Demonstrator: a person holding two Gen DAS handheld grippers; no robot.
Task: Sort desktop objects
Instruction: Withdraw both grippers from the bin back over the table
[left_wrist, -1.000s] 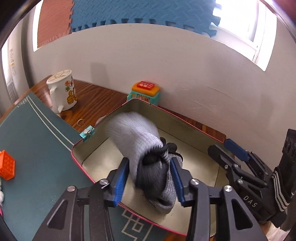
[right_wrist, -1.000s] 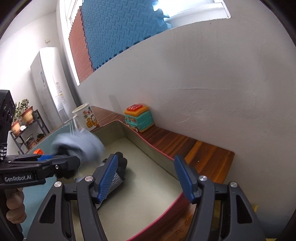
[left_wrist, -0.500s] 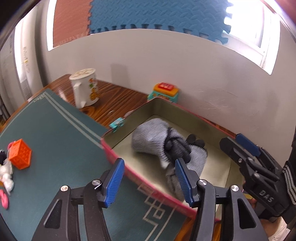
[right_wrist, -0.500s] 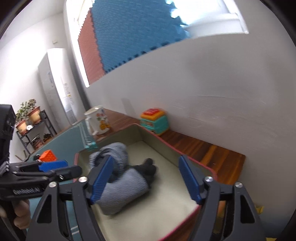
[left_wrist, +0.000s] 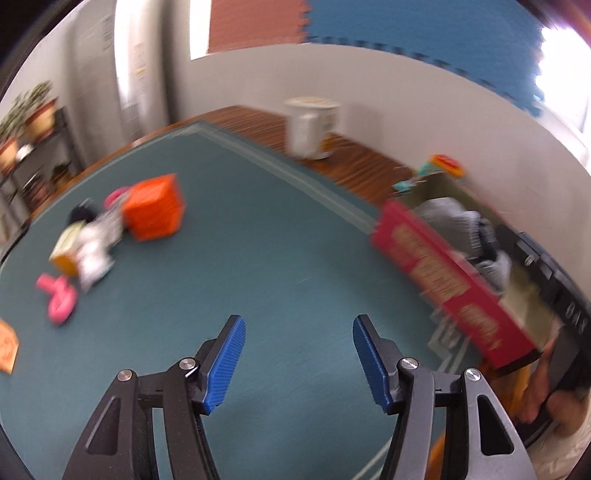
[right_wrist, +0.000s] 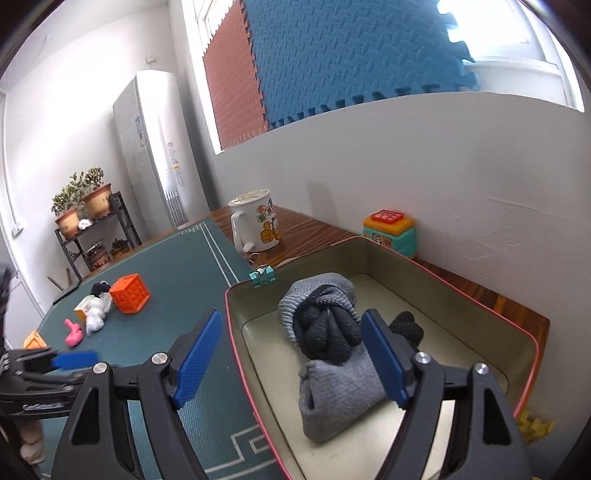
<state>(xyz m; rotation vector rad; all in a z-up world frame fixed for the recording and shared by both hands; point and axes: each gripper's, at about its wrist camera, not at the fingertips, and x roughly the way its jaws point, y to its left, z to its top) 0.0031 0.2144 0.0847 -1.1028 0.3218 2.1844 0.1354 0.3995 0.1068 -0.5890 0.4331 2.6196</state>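
- Swung away from the red-rimmed metal tin (right_wrist: 373, 243), the left gripper (left_wrist: 295, 354) gapes empty over the teal mat (left_wrist: 258, 258).
- Rolled grey-and-black socks (right_wrist: 325, 332) lie inside, frame centre.
- Right gripper (right_wrist: 291, 354) gapes empty.

The left gripper (left_wrist: 297, 360) swings away from the red tin (left_wrist: 454, 284) — its parted, empty fingers now point over the green mat (left_wrist: 258, 258) toward the orange cube (left_wrist: 155, 212), leaving the grey-and-black socks (right_wrist: 328, 332) in the tin.

My brown wood table (right_wrist: 491, 295) has a green mat (right_wrist: 177, 280) on it. At 11 o'clock sits a mug (right_wrist: 256, 221); at 1 o'clock, a toy (right_wrist: 389, 232).
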